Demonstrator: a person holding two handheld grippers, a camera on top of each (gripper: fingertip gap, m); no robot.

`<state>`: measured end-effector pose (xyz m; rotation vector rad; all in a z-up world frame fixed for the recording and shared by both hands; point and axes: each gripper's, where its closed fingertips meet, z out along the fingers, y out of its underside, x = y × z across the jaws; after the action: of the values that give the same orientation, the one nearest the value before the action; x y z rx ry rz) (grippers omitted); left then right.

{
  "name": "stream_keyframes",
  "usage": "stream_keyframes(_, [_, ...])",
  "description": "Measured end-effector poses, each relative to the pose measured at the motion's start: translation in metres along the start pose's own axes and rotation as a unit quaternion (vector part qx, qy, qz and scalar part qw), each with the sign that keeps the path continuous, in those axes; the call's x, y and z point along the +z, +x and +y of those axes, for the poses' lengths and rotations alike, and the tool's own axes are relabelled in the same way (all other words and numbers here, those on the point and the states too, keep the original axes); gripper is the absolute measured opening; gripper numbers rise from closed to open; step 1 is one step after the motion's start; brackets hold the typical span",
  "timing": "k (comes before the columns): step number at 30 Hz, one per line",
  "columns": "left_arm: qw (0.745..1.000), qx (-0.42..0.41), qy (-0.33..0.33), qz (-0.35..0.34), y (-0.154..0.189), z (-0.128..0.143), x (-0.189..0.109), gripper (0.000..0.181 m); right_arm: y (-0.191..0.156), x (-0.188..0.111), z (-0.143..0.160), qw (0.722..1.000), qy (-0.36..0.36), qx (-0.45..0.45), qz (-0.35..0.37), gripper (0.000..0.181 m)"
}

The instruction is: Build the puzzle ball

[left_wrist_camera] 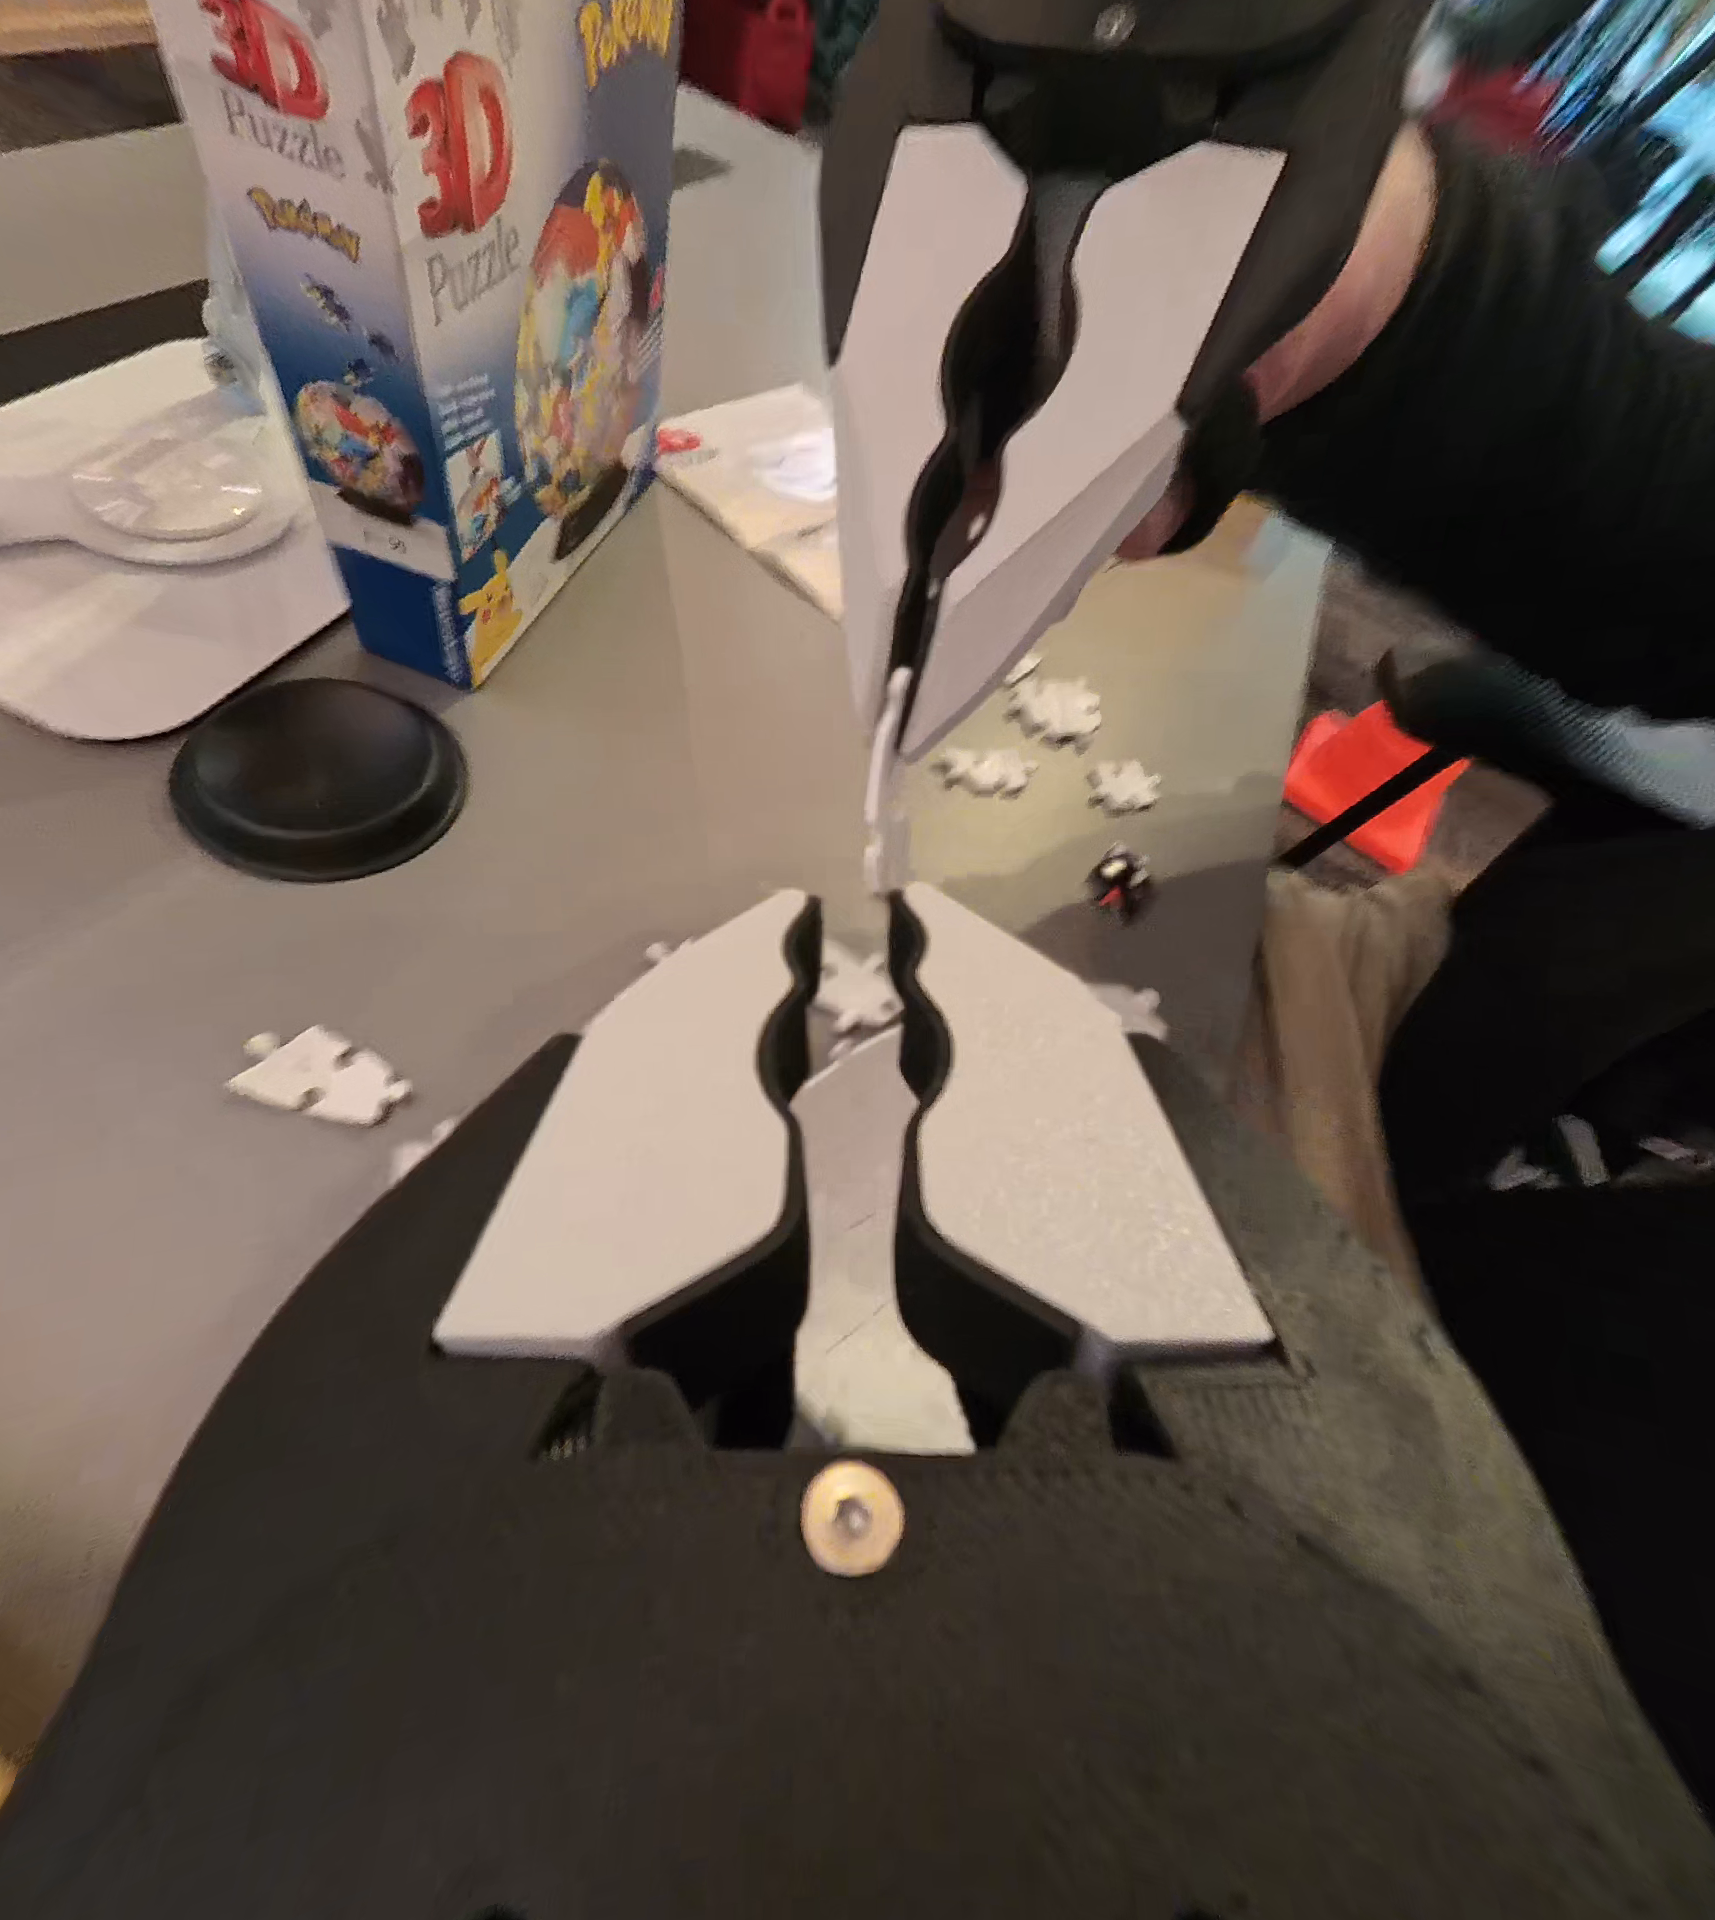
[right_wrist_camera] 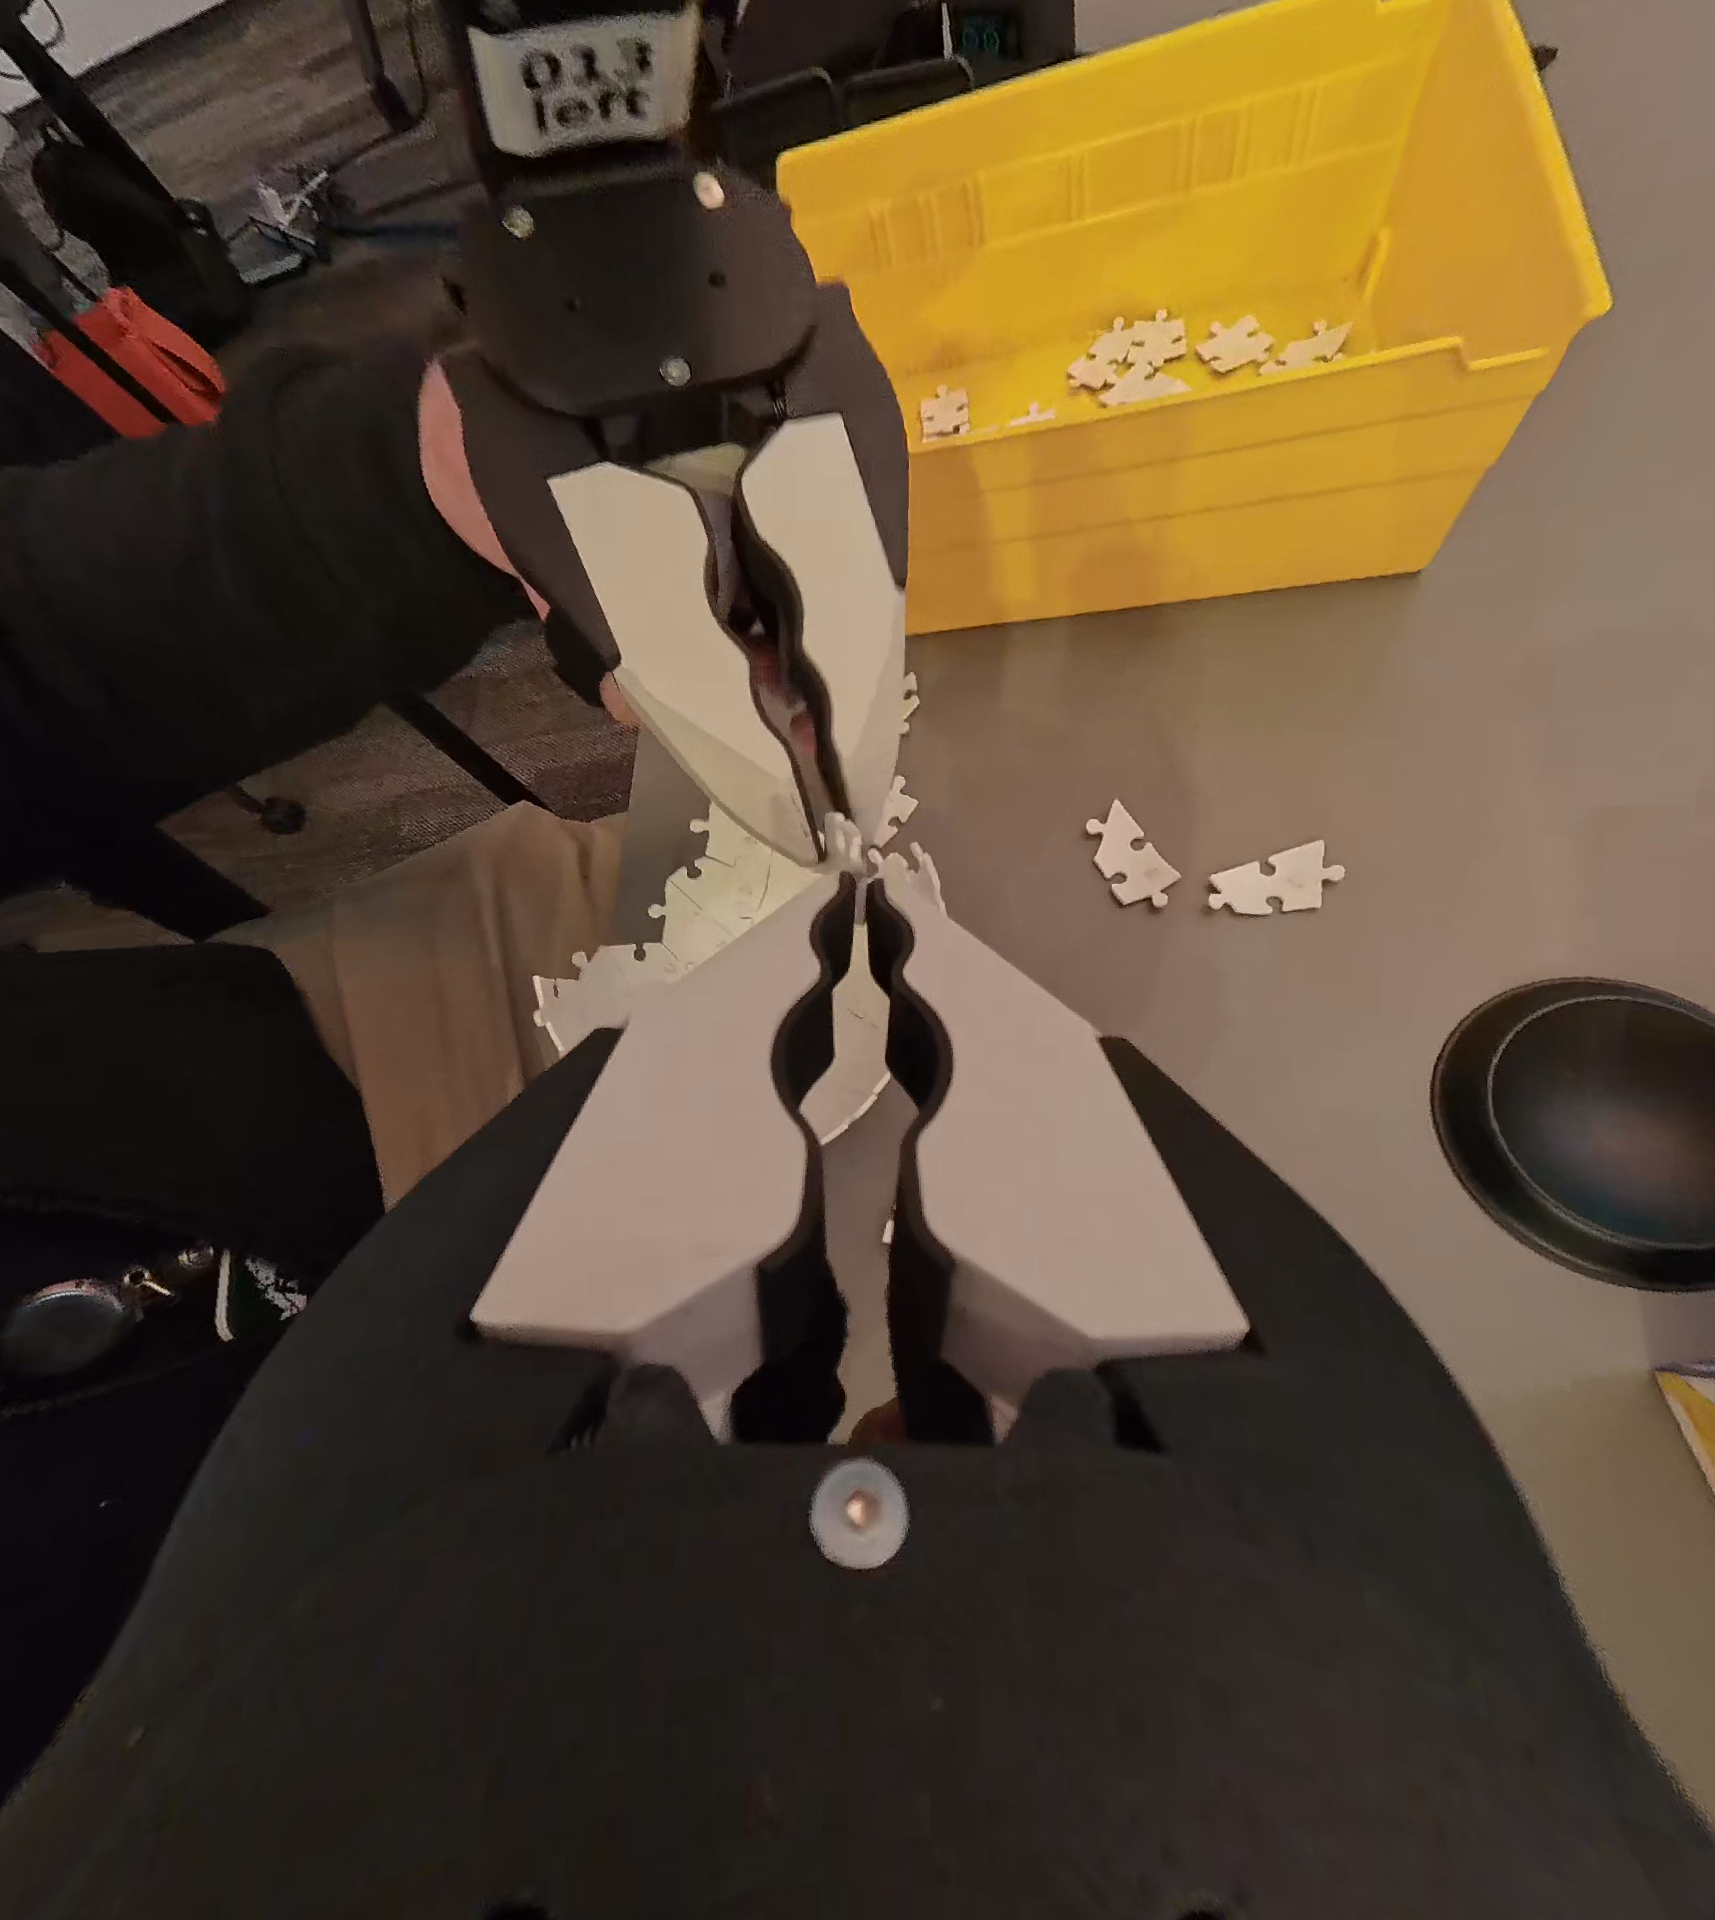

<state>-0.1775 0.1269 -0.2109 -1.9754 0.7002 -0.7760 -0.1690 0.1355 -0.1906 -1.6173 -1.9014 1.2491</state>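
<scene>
While both grippers meet tip to tip above the grey table (right_wrist_camera: 1455, 727), left gripper (left_wrist_camera: 855, 902) is nipped narrow on the curved white puzzle section (right_wrist_camera: 718, 914); right gripper (right_wrist_camera: 855, 883) pinches a white piece (left_wrist_camera: 884, 790) against it. Loose pieces (right_wrist_camera: 1217, 878) lie nearby, yellow bin (right_wrist_camera: 1196, 499) behind.

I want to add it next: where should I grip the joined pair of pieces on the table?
Probably from above, pinching the joined pair across its seam, on the long edges: it lies flat on the table, with knobs at the ends.
</scene>
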Motion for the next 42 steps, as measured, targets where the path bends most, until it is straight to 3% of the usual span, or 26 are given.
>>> stream_keyframes(2, [0.998, 0.027, -0.044, -0.019, -0.006, 0.013, -0.004, 0.03, 0.003, 0.006, 0.008, 1.0, -0.016, 0.007, 0.006, 0.0])
stream_keyframes(9, [0.974, 0.07, -0.205, -0.065, -0.03, 0.063, 0.004, 0.047, 0.015, 0.034, 0.048, 0.995, -0.089, 0.025, 0.037, 0.0])
stream_keyframes(18, [0.953, 0.076, -0.294, -0.01, -0.027, 0.095, 0.026, 0.036, 0.021, 0.051, 0.067, 0.99, -0.119, 0.034, 0.062, 0.0])
stream_keyframes(27, [0.949, 0.058, -0.311, 0.016, -0.028, 0.1, 0.037, 0.013, 0.025, 0.055, 0.074, 0.986, -0.14, 0.024, 0.085, 0.0])
stream_keyframes(42, [0.951, 0.008, -0.305, 0.046, -0.025, 0.1, 0.04, 0.006, 0.027, 0.058, 0.078, 0.982, -0.144, 0.017, 0.121, 0.0])
